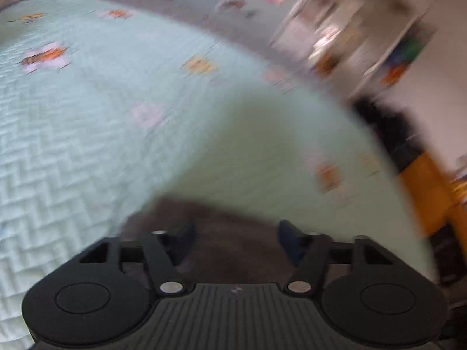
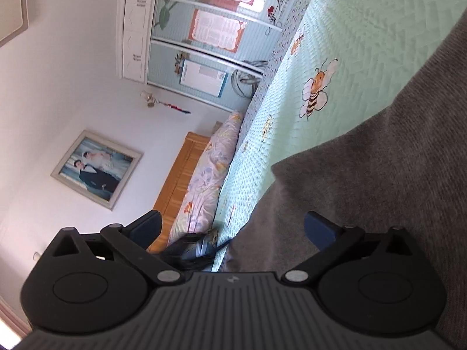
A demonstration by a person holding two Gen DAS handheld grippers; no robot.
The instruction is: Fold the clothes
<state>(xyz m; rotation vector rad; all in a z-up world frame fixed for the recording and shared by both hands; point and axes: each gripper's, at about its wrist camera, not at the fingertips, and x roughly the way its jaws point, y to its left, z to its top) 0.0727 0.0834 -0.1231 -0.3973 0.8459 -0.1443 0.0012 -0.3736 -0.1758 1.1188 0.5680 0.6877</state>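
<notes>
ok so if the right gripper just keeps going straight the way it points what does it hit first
Most likely the grey garment: its edge lies right ahead of the open right gripper, on the green quilt. Depth is unclear in the fisheye; slightly to the left it would pass the bed edge instead.

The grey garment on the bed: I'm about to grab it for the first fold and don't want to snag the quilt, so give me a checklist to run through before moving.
1. Left gripper open: ok, jaws apart.
2. Right gripper open: ok, jaws apart, nothing held.
3. Grey garment within view of both grippers: ok; it also shows at the left gripper's fingers.
4. Garment edge located: ok in the right wrist view, where a corner lies on the green quilt.
5. Left wrist view sharp enough to aim: not ok, it is blurred.
6. Garment lying flat and spread: cannot tell.
</notes>
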